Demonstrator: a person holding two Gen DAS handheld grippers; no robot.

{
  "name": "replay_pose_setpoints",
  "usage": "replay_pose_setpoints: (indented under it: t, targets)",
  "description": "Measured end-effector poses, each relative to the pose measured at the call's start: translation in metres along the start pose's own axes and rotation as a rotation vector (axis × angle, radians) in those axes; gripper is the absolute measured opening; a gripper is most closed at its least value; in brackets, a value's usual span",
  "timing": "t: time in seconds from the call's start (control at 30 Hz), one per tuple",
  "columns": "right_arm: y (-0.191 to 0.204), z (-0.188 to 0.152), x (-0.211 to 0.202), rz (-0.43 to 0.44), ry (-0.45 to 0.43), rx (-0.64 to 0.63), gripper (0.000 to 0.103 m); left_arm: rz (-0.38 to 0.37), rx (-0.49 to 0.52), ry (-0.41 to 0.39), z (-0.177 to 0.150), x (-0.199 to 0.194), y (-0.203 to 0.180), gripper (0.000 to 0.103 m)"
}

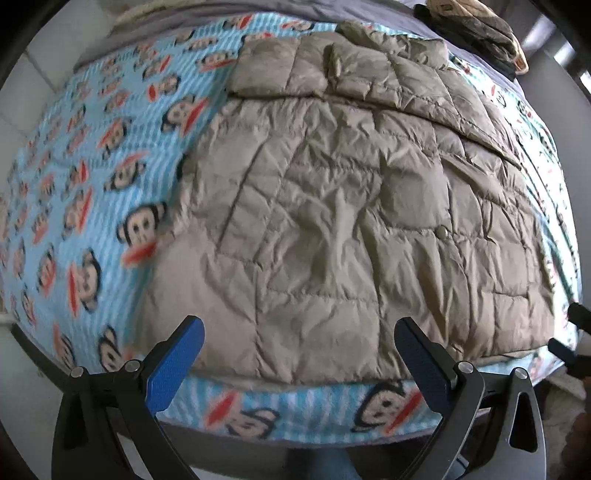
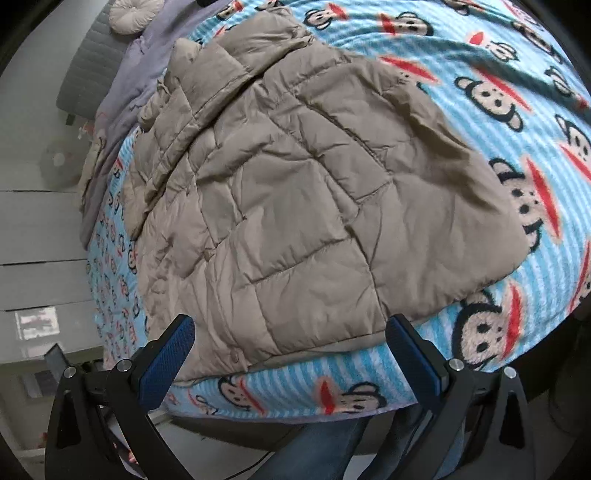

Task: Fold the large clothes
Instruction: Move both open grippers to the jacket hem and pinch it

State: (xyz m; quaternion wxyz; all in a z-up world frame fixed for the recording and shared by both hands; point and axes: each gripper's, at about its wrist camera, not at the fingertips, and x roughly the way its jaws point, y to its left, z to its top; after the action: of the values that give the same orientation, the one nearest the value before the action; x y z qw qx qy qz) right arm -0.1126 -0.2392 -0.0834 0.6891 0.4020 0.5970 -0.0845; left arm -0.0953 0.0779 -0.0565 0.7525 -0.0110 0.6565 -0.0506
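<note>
A beige quilted jacket is spread flat on a blue monkey-print blanket that covers a bed. In the left wrist view the jacket fills the middle and right of the blanket, its hem lying just inside the near edge. A sleeve is folded across the far part of the jacket, and a snap button is seen right of centre. A dark bundle of clothes lies at the far right corner, apart from the jacket.

The left gripper is held over the near hem, its blue-padded fingers spread wide apart with nothing between them. Whether the fingers touch the cloth cannot be told. The tip of another black tool is seen at the right edge.

In the right wrist view the jacket is seen from its near corner, with the blanket bare to the right. The front opening with snaps runs along the left side. A grey sheet lies beyond the jacket on the left, and a round cushion rests at the far left.

The right gripper is held at the jacket's near hem, its fingers likewise wide apart and clamped on nothing. Blue trouser legs are visible below the bed edge.
</note>
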Motion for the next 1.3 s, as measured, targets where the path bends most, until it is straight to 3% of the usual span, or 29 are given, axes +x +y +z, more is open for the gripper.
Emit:
replay_pose_setpoints:
  t: [0.07,0.2,0.3,0.43,0.5,0.7,0.87,1.17,1.3]
  targets:
    - [-0.004,0.001,-0.002,0.003,0.007,0.003,0.103,-0.035,-0.06,0.014,-0.006,0.001,0.007,0.103]
    - [-0.019,0.004,-0.002,0.013,0.025,0.041,0.103,0.01,-0.116,0.043,-0.016,0.009,0.02,0.103]
    - [-0.036,0.003,0.0,0.036,0.037,0.096,0.103,-0.006,-0.139,0.059,-0.022,0.016,0.03,0.103]
    - [-0.065,-0.004,0.003,0.087,0.051,0.202,0.103,-0.147,-0.258,0.098,-0.033,0.031,0.053,0.103]
    - [-0.078,-0.008,0.003,0.111,0.05,0.253,0.103,-0.179,-0.328,0.11,-0.04,0.039,0.066,0.103]
    - [-0.111,-0.013,0.003,0.209,-0.002,0.399,0.103,-0.354,-0.448,0.124,-0.048,0.06,0.085,0.103]
    - [-0.115,-0.007,0.013,0.287,-0.023,0.451,0.103,-0.405,-0.414,0.131,-0.035,0.069,0.077,0.103]
    - [-0.113,-0.006,0.026,0.276,-0.067,0.481,0.101,-0.44,-0.348,0.146,-0.032,0.082,0.077,0.103]
    - [-0.115,-0.006,0.027,0.282,-0.093,0.488,0.088,-0.436,-0.332,0.158,-0.027,0.086,0.075,0.102]
